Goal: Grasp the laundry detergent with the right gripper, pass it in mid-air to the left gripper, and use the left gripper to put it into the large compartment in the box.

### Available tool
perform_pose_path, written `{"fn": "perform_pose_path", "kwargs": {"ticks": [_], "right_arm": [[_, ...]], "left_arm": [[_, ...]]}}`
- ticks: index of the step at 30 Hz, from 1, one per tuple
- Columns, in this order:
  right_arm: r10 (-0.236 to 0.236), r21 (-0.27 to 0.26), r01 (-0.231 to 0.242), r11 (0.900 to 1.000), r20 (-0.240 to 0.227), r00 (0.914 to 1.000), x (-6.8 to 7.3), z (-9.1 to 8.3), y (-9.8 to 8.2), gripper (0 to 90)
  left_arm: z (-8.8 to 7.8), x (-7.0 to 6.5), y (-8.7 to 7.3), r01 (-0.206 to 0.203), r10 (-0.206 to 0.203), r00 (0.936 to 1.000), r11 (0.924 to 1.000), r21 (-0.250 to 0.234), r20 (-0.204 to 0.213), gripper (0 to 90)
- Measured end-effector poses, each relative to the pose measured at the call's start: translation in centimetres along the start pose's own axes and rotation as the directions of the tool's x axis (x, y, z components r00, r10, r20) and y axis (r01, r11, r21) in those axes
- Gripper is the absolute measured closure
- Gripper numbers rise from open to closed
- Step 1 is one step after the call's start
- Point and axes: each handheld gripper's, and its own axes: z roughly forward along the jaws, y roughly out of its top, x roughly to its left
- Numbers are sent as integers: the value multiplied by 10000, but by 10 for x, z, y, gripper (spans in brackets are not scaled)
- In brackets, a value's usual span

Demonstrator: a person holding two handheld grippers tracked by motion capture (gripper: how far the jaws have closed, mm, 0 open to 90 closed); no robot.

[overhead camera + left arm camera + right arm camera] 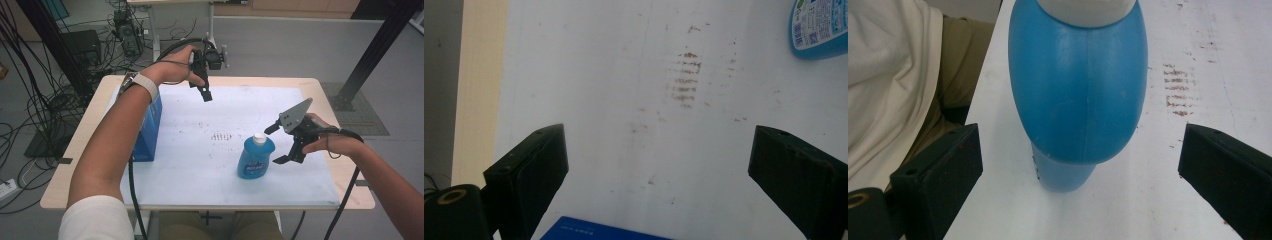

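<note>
Blue bottle (255, 159) with white cap (259, 138), blue box (149, 131), white mat (200, 165) brown-speckled

High view overhead, claw views low, sharing blue bottle (256, 157), white mat (200, 165)

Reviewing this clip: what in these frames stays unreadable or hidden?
- Blue bottle: label print too small in the high view; cut by the frame corner in the left gripper view.
- Blue box: the left forearm covers part of it in the high view; the left gripper view's bottom edge crops it.
- Bottle cap: cut off by the top edge in the right gripper view.
</note>
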Motion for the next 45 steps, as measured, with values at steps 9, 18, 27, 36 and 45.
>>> {"fn": "perform_pose_path", "kwargs": {"ticks": [9,18,27,36,45], "right_arm": [[32,-79,-32,10000,5,10000,-1,-1,0,36],[35,-26,-35,10000,34,10000,0,0,0,36],[61,-48,-61,10000,-31,10000,0,1,-1,37],[56,-51,-57,10000,-35,10000,1,1,-1,40],[34,-35,-34,10000,-32,10000,1,2,0,44]], "left_arm": [[-1,0,-1,19,-19,10000,10000,33,-11,95],[0,0,-2,52,-52,10000,10000,8,-44,95],[0,0,-2,78,-78,10000,10000,2,-43,95],[0,-1,-2,95,-95,10000,10000,2,-15,96],[0,0,-3,97,-97,10000,10000,-3,14,98]]}}
